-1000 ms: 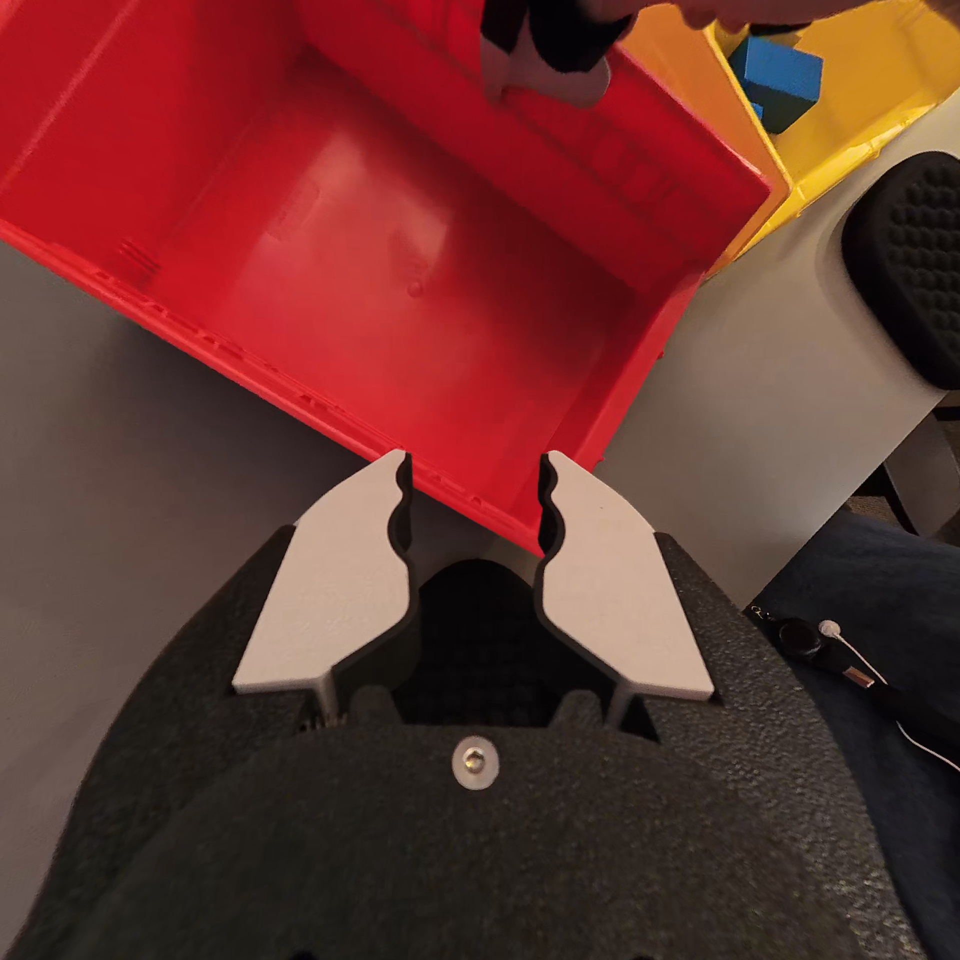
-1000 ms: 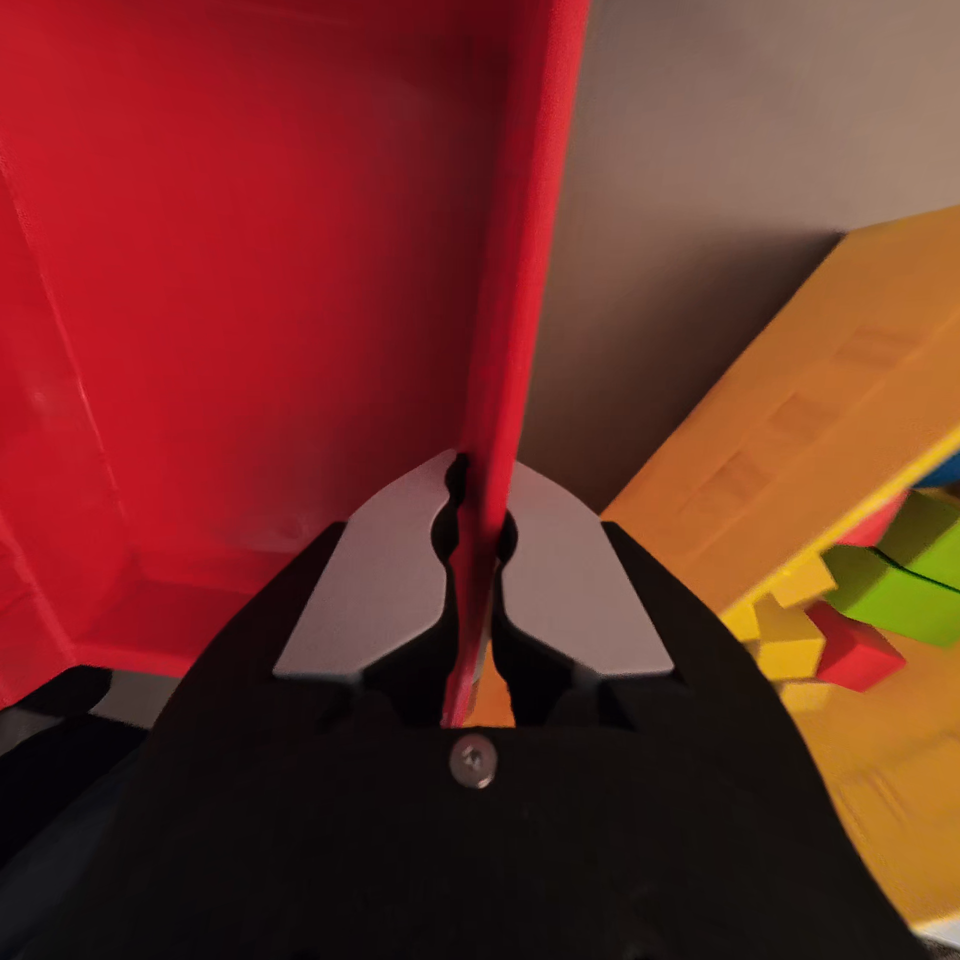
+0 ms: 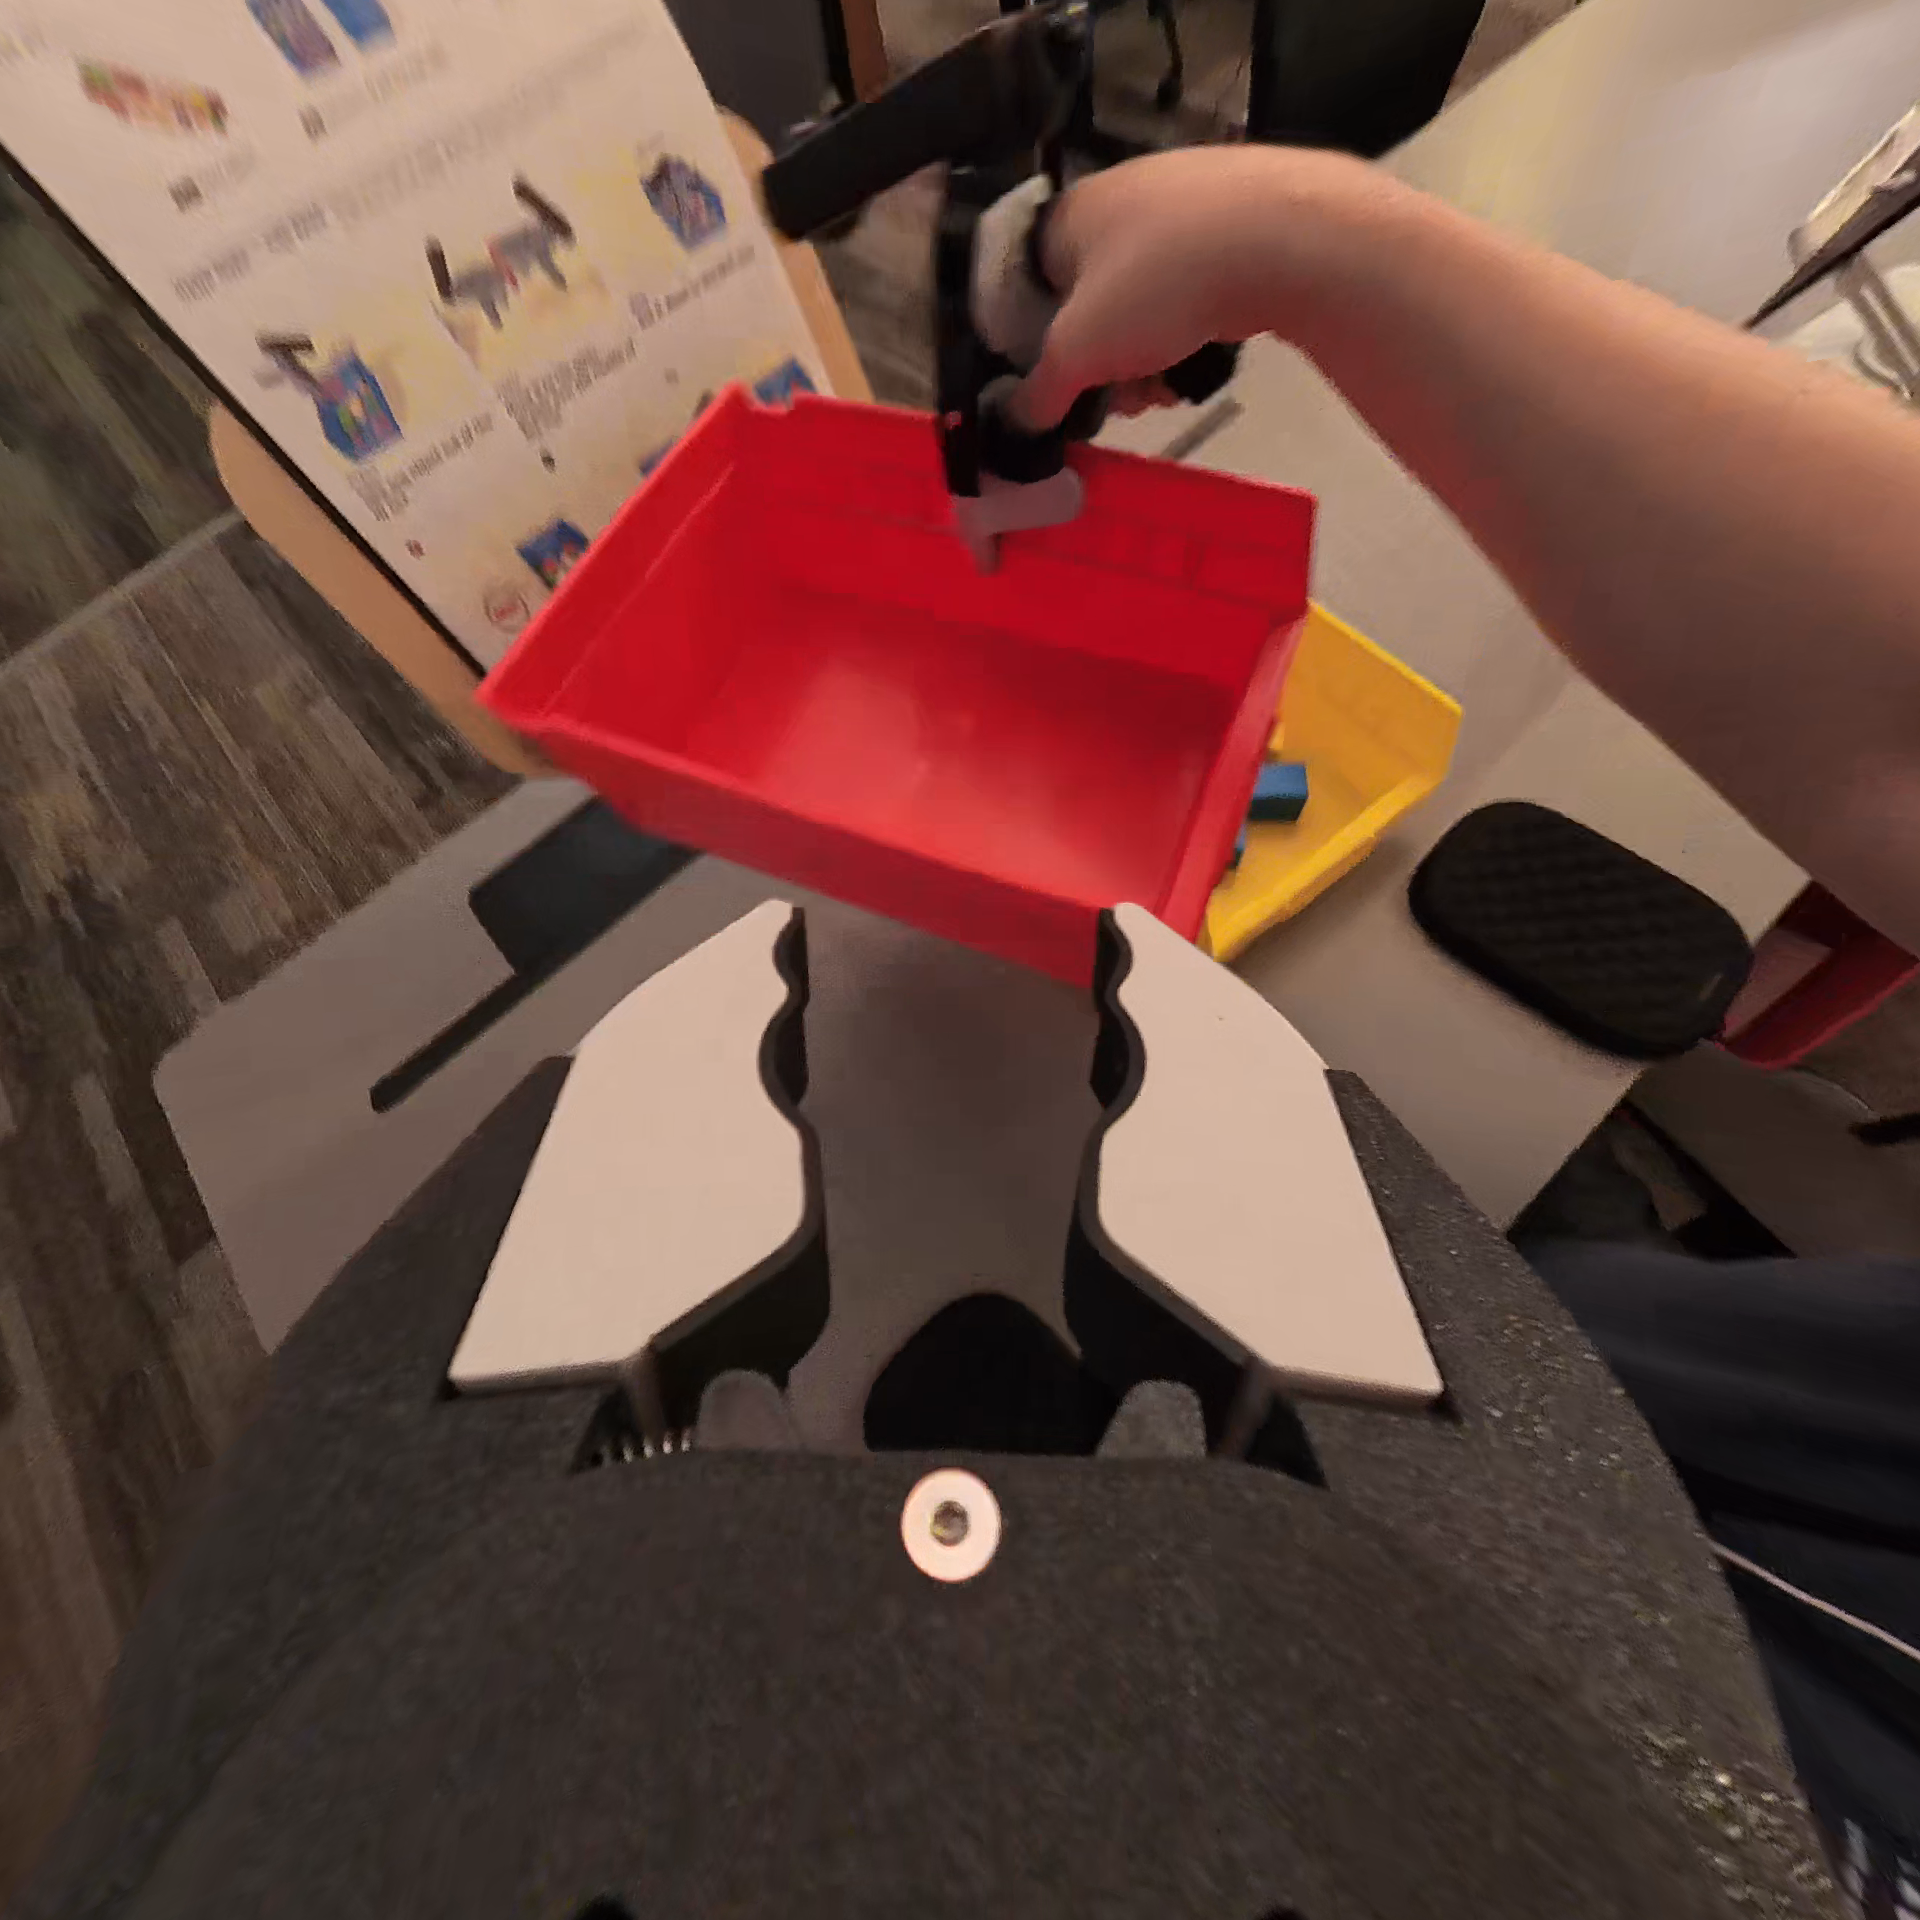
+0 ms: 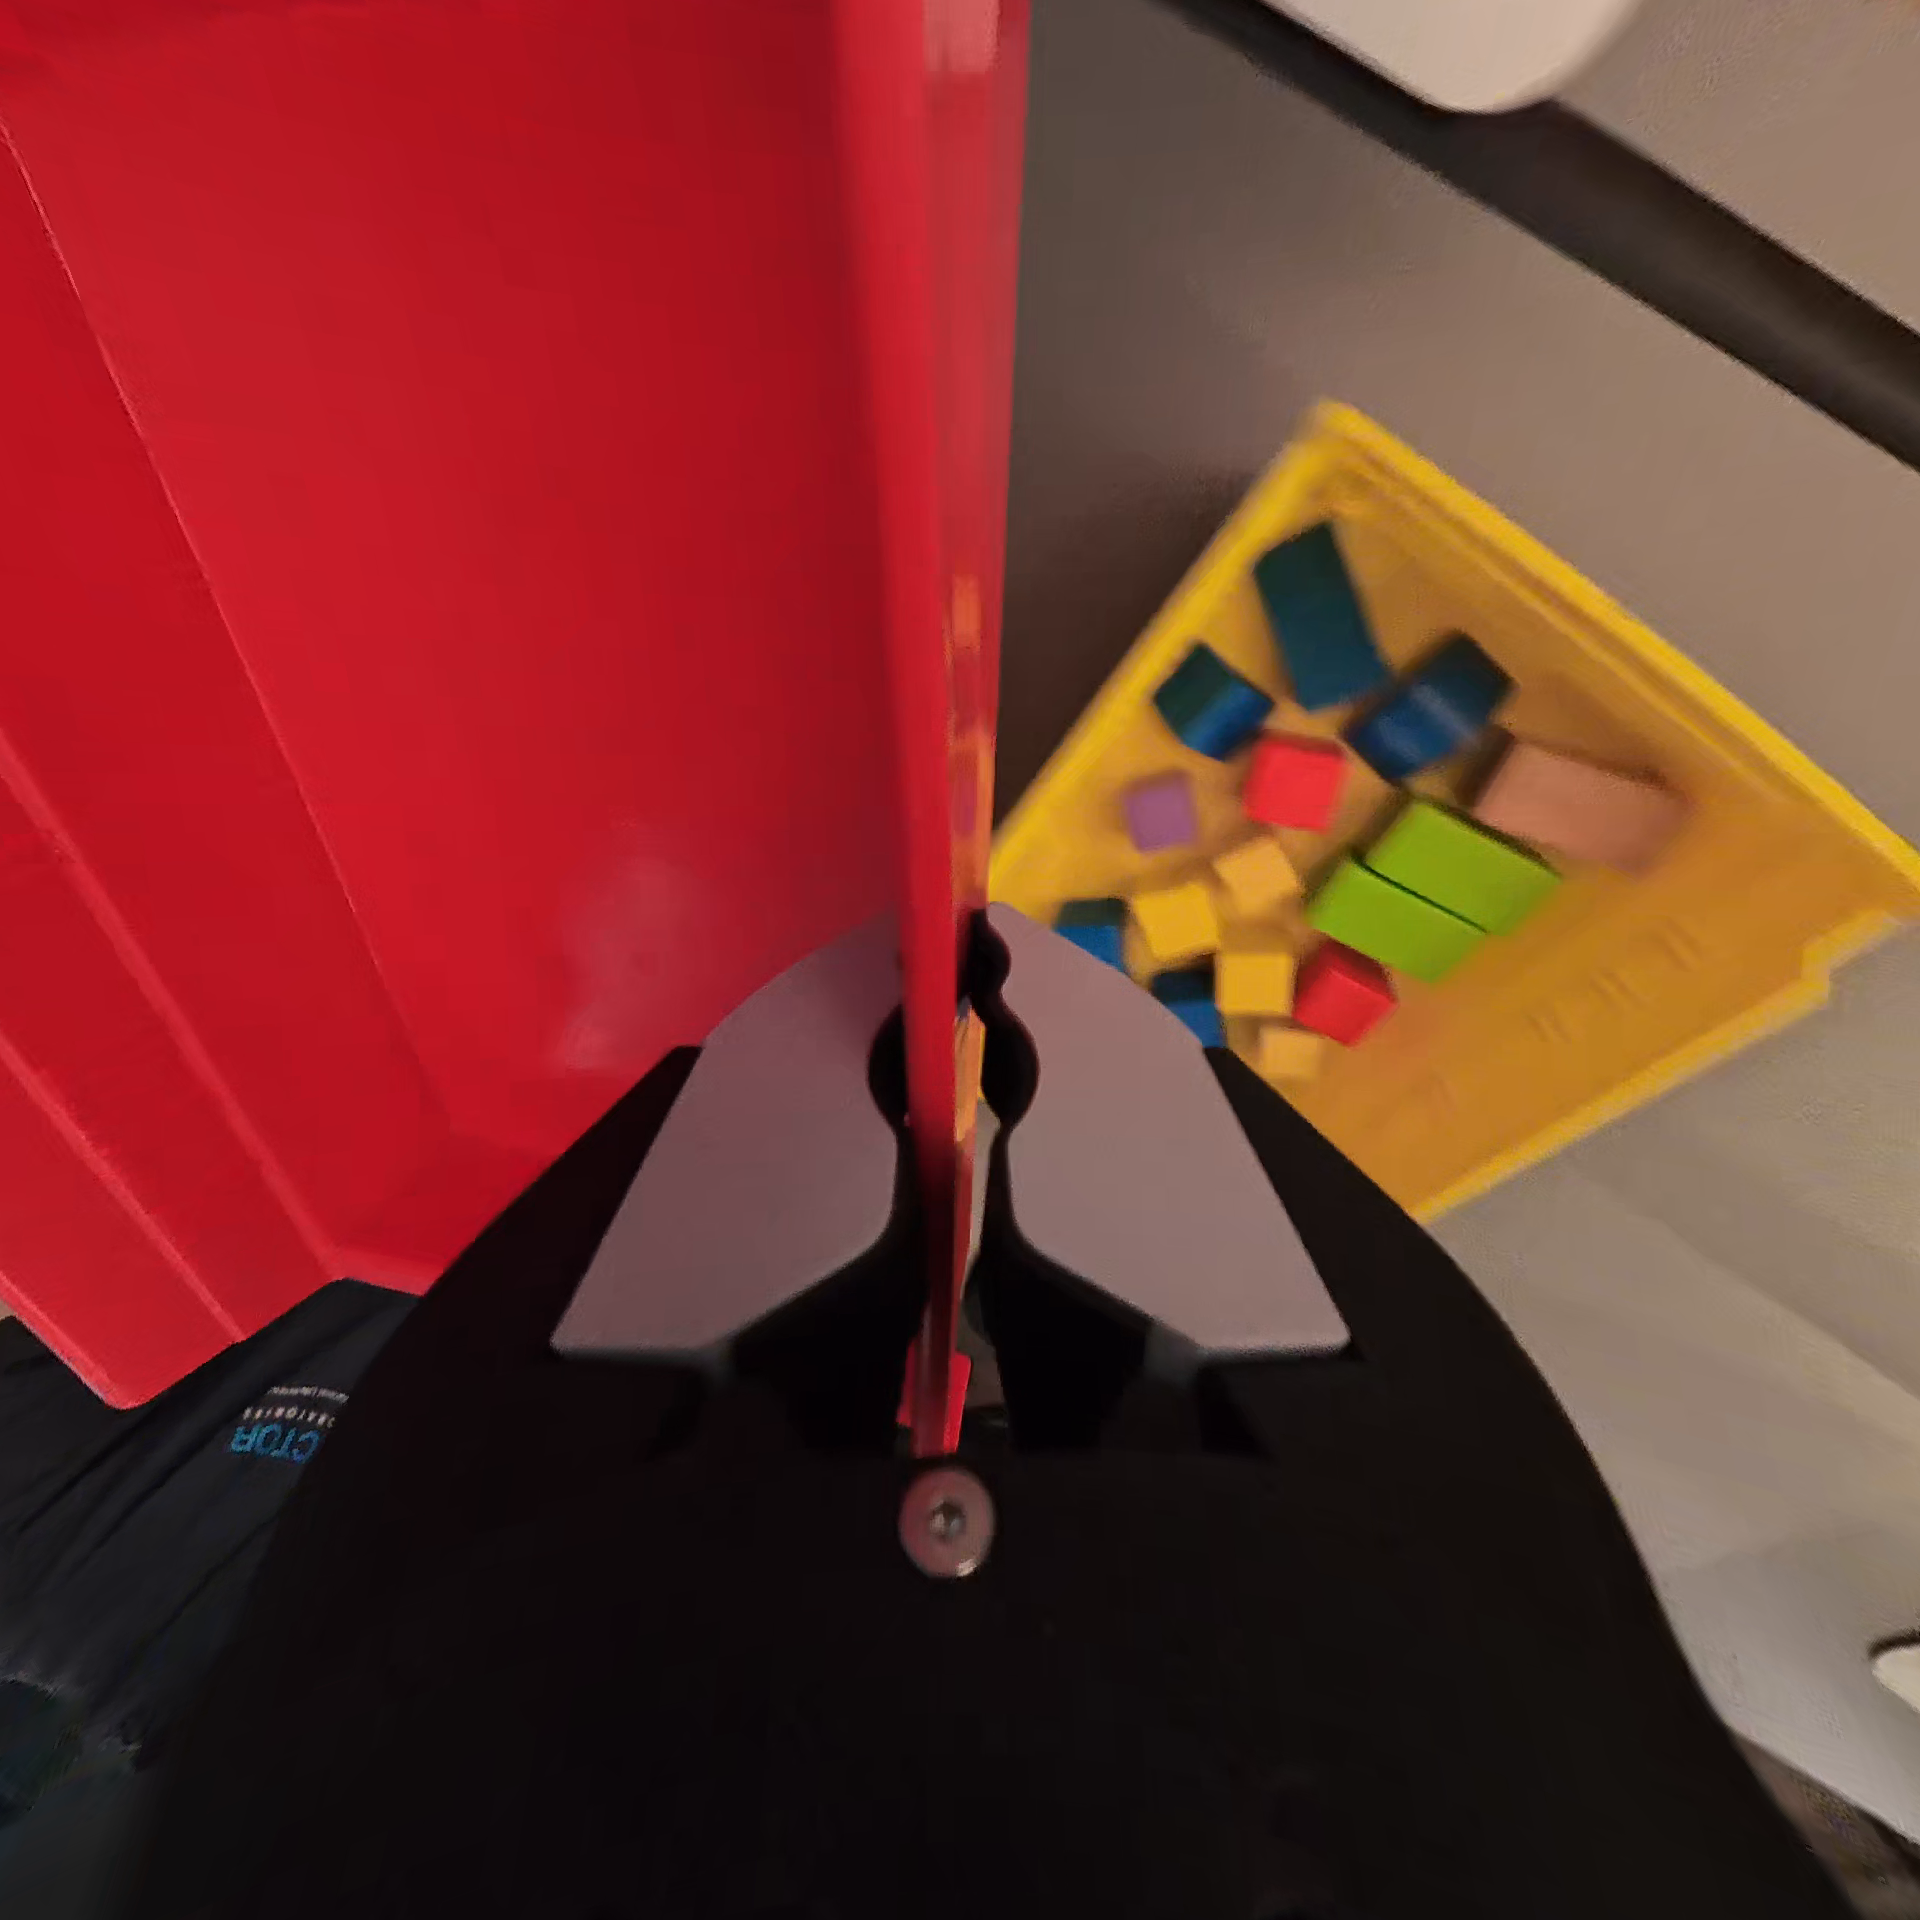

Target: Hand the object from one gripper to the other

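Note:
An empty red plastic bin (image 3: pixel 935 727) hangs in the air above the grey table. My right gripper (image 4: pixel 951 935) is shut on the bin's far wall (image 4: pixel 935 623); in the left wrist view it shows at the bin's back rim (image 3: pixel 1003 514), held by a hand. My left gripper (image 3: pixel 951 935) is open and empty. It sits just in front of the bin's near wall, apart from it.
A yellow bin (image 4: pixel 1704 935) with several coloured blocks stands on the table (image 3: pixel 1351 1039) below and right of the red bin; it also shows in the left wrist view (image 3: pixel 1351 748). A black chair armrest (image 3: pixel 1579 925) is at the right. A picture board (image 3: pixel 416 312) leans behind.
The red bin has been lifted up and away from the table by my right gripper. My left gripper now stands farther back from it, still open.

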`<state>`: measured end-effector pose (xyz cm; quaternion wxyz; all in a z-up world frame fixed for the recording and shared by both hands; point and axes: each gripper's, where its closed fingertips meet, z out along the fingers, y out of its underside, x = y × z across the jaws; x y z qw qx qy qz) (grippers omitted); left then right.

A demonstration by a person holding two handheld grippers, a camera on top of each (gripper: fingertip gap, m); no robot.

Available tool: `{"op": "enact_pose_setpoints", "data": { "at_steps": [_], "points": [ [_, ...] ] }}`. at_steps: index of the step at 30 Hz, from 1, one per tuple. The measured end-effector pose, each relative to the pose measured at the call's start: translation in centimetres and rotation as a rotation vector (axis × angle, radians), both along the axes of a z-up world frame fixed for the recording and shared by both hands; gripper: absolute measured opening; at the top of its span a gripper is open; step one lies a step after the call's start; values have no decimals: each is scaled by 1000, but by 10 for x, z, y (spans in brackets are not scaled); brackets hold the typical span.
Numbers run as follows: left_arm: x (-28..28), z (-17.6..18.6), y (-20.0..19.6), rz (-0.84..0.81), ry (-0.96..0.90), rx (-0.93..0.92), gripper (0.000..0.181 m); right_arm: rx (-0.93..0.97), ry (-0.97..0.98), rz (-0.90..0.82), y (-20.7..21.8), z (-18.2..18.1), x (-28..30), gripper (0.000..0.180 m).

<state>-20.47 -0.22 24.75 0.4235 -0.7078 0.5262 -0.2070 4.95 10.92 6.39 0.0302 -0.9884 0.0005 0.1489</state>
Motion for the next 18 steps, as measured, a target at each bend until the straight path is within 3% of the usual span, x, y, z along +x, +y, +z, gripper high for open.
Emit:
{"op": "enact_pose_setpoints", "data": {
  "at_steps": [4, 10, 14, 18],
  "points": [
    [45, -27, 5, -51, 1, 45, 64, 45, -27, -206, -60, 29, 119, 7],
    [146, -163, 14, -123, 153, -255, 64, 49, -79, -552, -197, 41, 279, 7],
    [202, -235, 48, -41, 248, -380, 64, 12, -93, -704, -281, 23, 338, 7],
    [233, -292, 68, 40, 374, -529, 61, -54, -71, -771, -337, -10, 360, 8]
  ]
}}
